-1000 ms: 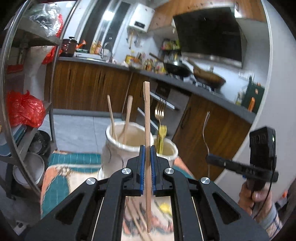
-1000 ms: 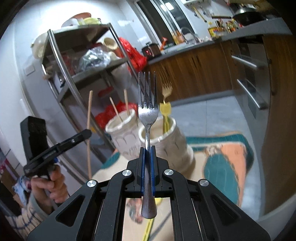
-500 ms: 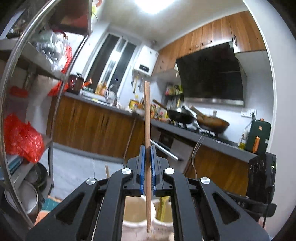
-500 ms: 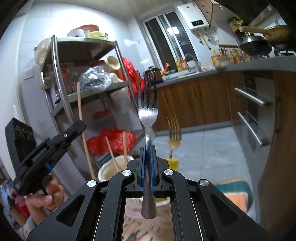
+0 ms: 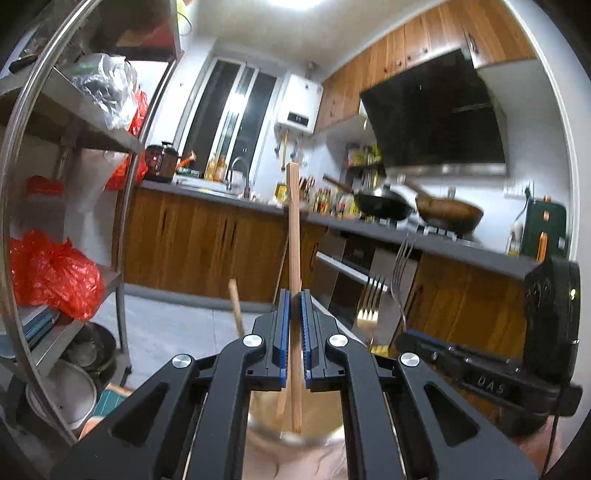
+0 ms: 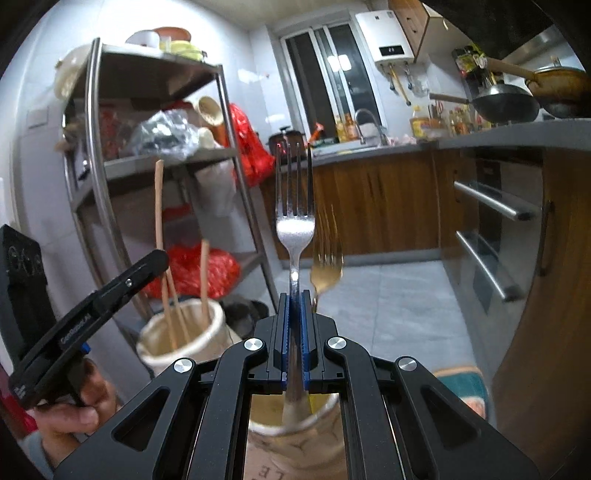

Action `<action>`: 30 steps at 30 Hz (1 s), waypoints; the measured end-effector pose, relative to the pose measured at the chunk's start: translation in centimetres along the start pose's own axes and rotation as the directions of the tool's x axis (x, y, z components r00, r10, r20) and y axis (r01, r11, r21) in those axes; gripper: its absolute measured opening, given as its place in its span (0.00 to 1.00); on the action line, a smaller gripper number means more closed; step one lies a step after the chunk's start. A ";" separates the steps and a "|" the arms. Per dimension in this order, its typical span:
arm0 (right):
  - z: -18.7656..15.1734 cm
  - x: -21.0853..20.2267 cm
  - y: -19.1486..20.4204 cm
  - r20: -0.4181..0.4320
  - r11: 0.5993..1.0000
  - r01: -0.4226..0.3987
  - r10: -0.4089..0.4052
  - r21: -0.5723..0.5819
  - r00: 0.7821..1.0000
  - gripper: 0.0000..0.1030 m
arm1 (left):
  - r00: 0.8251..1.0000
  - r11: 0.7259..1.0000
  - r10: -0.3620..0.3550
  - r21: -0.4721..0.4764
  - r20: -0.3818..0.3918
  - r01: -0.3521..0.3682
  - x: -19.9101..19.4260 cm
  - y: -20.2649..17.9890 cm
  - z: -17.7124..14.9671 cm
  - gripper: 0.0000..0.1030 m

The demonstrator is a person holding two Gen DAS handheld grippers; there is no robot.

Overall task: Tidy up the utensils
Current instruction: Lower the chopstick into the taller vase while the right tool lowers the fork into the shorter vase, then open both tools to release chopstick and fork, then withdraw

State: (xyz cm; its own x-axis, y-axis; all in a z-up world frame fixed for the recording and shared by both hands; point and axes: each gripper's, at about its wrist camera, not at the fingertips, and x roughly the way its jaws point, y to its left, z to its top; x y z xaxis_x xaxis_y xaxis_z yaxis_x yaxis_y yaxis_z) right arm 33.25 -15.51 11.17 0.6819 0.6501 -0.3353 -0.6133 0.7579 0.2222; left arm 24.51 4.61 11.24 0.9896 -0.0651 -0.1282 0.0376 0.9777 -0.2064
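The left claw (image 5: 292, 314) is clamped on an upright wooden chopstick (image 5: 293, 221), its lower end inside the cream ceramic jar (image 6: 181, 332) – a jar whose outside only the right view shows, two more chopsticks (image 6: 204, 280) leaning in it. The right claw (image 6: 294, 317) grips a silver fork (image 6: 295, 221) upright over the neighbouring jar (image 6: 295, 439), beside a gold fork (image 6: 325, 266).

A: Light source? Ceiling lamp (image 5: 295, 3), blown out to white; the window (image 6: 325, 74) holds bright reflections.

B: Distortion? Fisheye bends the rack (image 5: 55, 147) and darkens the corners. Motion blur smears the woks (image 5: 417, 208) and the gold fork (image 6: 325, 258).
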 end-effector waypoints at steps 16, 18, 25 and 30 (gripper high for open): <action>-2.7 0.6 1.7 -0.111 0.996 0.066 -0.073 -0.063 0.991 0.06 | 0.987 0.995 0.074 0.072 -0.144 -0.064 0.3 0.0 -1.7 0.05; -2.8 0.5 1.7 -0.111 0.996 0.067 -0.073 -0.059 0.991 0.06 | 0.987 0.996 0.073 0.070 -0.144 -0.063 0.2 0.1 -1.6 0.05; -2.5 -0.3 1.8 -0.095 0.996 0.071 -0.076 -0.052 0.993 0.12 | 0.991 0.996 0.065 0.064 -0.119 -0.058 -1.0 -0.1 -1.2 0.18; -2.7 -1.6 2.2 -0.079 0.995 0.076 -0.081 -0.062 0.994 0.13 | 0.994 0.996 0.045 0.083 -0.097 -0.037 -2.6 -0.8 -1.1 0.28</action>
State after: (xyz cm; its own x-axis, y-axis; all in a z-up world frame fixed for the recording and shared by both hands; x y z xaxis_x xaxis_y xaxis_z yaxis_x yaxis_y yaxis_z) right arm 29.77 -14.99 9.72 0.6957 0.5804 -0.4232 -0.5834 0.8003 0.1386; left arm 21.80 3.76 10.66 0.9722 -0.0401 -0.2308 0.0125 0.9927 -0.1200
